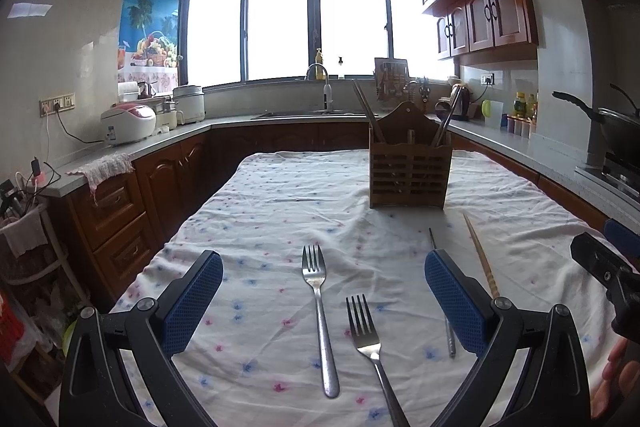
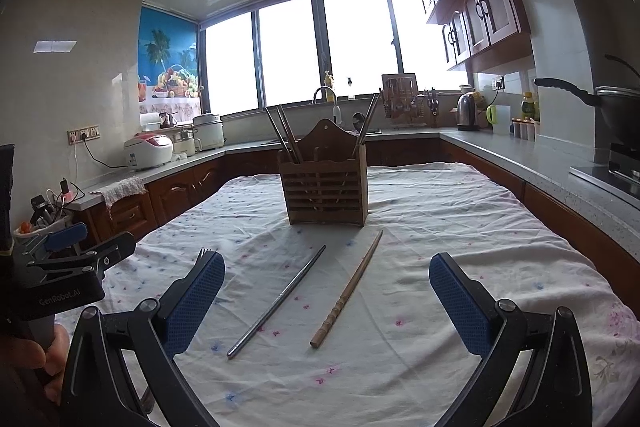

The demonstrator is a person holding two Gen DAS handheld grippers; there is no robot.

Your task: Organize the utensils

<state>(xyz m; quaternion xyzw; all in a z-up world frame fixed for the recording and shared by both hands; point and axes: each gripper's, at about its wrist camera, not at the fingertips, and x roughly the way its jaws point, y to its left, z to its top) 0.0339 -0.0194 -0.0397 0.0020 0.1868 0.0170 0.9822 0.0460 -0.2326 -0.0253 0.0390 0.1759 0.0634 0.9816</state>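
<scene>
Both claws wide open and empty: left claw [image 1: 324, 303] over 2 forks, far fork [image 1: 318, 303] and near fork [image 1: 370, 351], lying side by side, apart, on the cloth-covered tabletop [image 1: 260, 211]. Right claw [image 2: 326, 301] over 2 loose chopsticks, 1 metal chopstick [image 2: 278, 301] on the left, 1 wooden chopstick [image 2: 348, 291] on the right, not touching. 1 wooden holder [image 2: 324, 183] stands upright farther back, mid-table, with several chopsticks already in it.

A floral-clothed table [image 1: 280, 187] bears a wooden holder [image 1: 407, 173], two forks [image 1: 318, 291], two chopsticks [image 2: 346, 293].
</scene>
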